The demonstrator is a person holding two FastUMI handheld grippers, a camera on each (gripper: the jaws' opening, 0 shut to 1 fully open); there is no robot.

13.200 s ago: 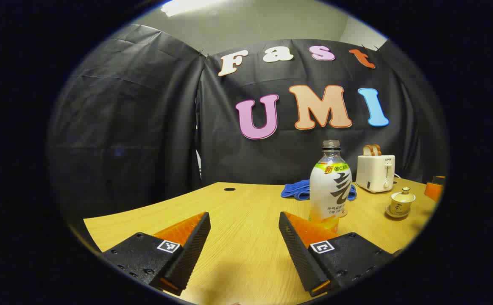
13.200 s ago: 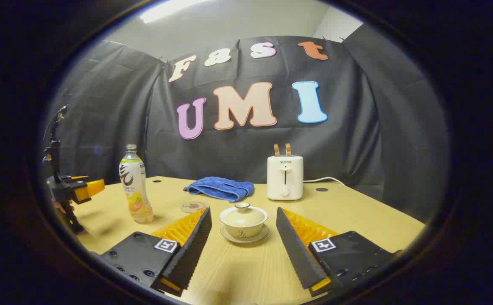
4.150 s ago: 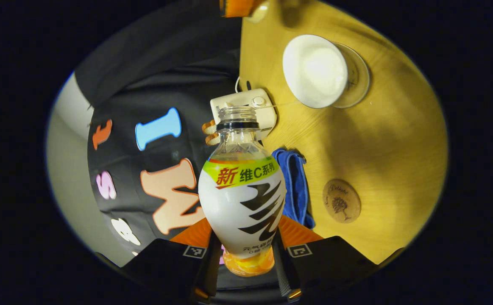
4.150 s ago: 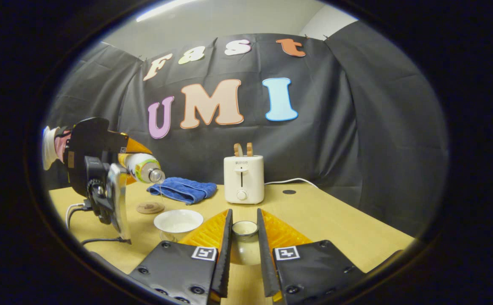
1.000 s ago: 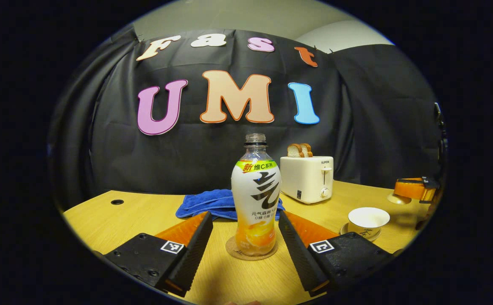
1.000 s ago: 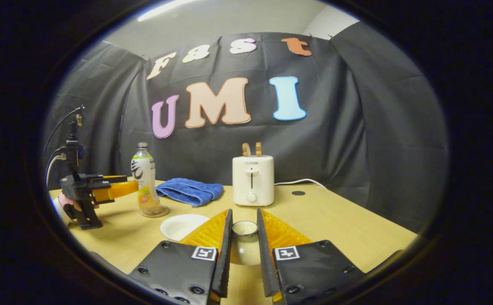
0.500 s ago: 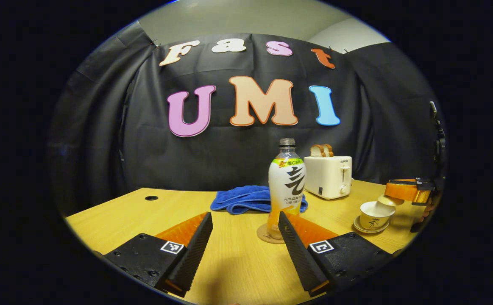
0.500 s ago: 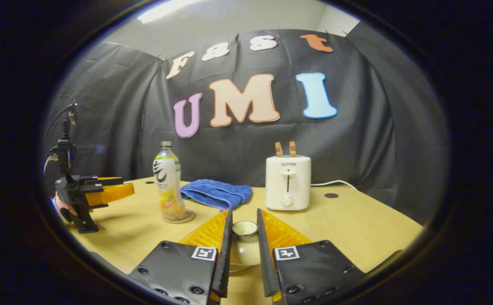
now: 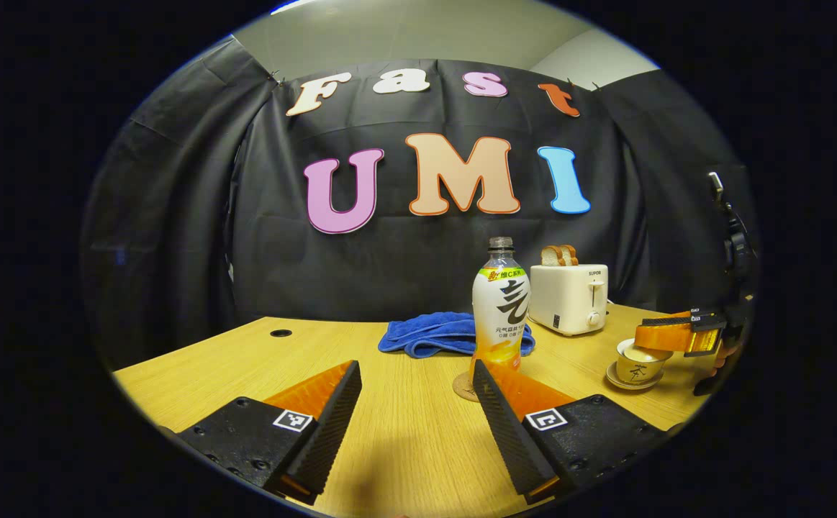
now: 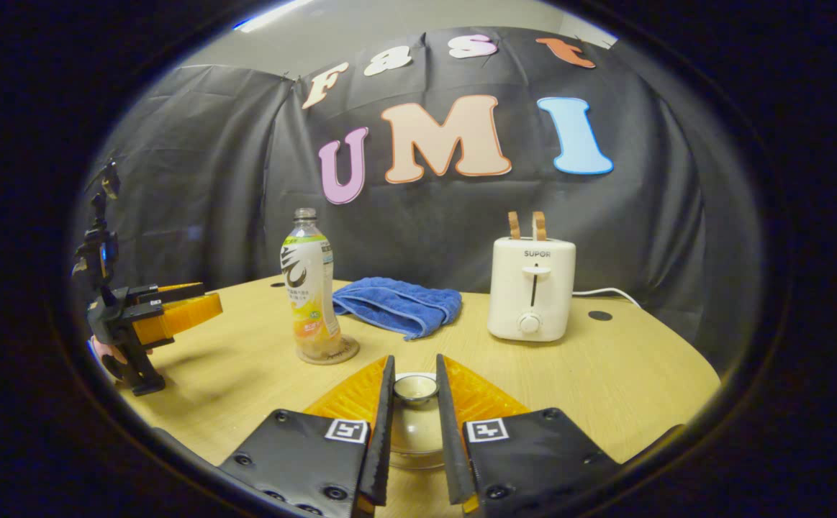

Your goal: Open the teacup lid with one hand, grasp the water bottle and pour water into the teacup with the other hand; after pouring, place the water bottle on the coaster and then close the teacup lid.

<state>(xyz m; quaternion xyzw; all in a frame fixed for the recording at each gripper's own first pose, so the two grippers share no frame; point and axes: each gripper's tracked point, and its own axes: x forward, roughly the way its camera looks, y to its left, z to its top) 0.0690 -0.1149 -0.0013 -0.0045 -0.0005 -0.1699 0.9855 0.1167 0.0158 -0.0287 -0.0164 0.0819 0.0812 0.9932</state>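
My right gripper (image 10: 414, 403) pinches the lid (image 10: 415, 389) over the teacup (image 9: 637, 362) to close it — left gripper (image 9: 418, 417) wide apart, bottle (image 9: 501, 316) parked on its coaster (image 9: 465, 387).

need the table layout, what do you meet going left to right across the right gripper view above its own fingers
left gripper → water bottle on its coaster → blue towel → toaster
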